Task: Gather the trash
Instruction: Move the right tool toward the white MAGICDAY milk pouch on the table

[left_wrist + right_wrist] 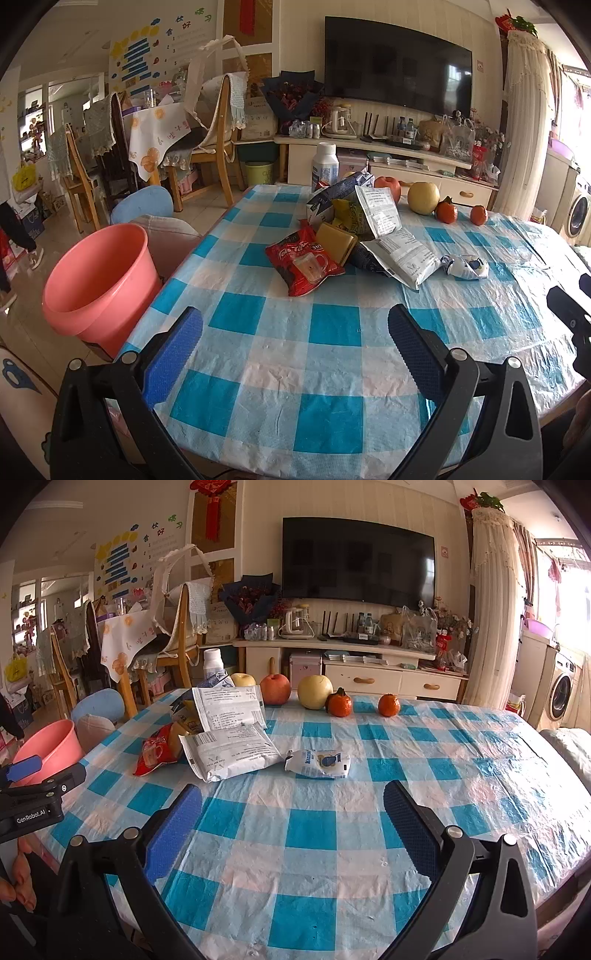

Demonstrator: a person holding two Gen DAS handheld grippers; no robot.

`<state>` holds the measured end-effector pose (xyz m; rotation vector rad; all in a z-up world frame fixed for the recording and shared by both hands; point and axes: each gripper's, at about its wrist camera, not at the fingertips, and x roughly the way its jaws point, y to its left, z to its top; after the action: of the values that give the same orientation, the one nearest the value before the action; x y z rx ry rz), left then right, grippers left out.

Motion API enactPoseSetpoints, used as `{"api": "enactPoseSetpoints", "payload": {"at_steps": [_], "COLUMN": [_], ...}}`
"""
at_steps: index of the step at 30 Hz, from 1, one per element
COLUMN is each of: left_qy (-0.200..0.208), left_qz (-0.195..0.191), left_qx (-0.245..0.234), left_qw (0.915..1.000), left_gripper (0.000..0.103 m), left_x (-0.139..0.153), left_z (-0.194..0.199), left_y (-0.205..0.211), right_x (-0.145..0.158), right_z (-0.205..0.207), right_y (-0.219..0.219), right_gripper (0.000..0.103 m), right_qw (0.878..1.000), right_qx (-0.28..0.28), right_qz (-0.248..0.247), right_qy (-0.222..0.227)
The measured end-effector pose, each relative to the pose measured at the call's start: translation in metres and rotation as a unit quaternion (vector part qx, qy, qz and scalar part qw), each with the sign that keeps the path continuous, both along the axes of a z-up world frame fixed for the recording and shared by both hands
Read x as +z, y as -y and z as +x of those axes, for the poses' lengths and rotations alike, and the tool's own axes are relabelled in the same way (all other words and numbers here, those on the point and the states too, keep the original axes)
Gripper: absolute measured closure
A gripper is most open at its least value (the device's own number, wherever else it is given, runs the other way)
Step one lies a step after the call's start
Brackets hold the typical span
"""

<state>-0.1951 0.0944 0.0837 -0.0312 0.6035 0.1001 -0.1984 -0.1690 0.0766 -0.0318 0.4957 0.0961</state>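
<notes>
The left gripper (295,325) hovers over the near part of the checked tablecloth (332,369) with its jaws spread wide and nothing between them. The right gripper (293,801) hangs the same way, wide open and empty.

The trash lies ahead of both, well beyond the fingertips. A red snack packet (304,264) sits nearest the left gripper, touching a yellow box (337,238) behind it. Two white printed bags (231,738) overlap beside them, atop a pile of other wrappers. A small crumpled white and blue wrapper (319,763) lies alone just right of the bags, almost straight ahead of the right gripper.

A pink bucket (98,284) stands off the table's left edge, beside the left gripper. Fruit (314,692) lines the far edge.
</notes>
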Motion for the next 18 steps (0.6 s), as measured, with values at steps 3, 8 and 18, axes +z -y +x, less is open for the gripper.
{"api": "enactPoseSetpoints", "payload": {"at_steps": [3, 8, 18], "left_qy": [-0.004, -0.009, -0.034], "left_qz": [0.000, -0.020, -0.011], "left_qx": [-0.008, -0.029, -0.069], "left_qw": [1.0000, 0.9993, 0.9970], "left_gripper": [0.004, 0.004, 0.004], "left_x": [-0.002, -0.002, -0.009], "left_z": [0.004, 0.013, 0.060], "left_y": [-0.001, -0.006, -0.012], "right_x": [-0.001, -0.002, -0.016], "right_z": [0.007, 0.021, 0.064], "right_y": [0.006, 0.022, 0.045], "right_gripper": [0.004, 0.004, 0.007], "right_qw": [1.000, 0.997, 0.990], "right_qx": [0.004, 0.009, 0.020], "right_qz": [0.020, 0.061, 0.113], "right_qy": [-0.017, -0.038, -0.087]}}
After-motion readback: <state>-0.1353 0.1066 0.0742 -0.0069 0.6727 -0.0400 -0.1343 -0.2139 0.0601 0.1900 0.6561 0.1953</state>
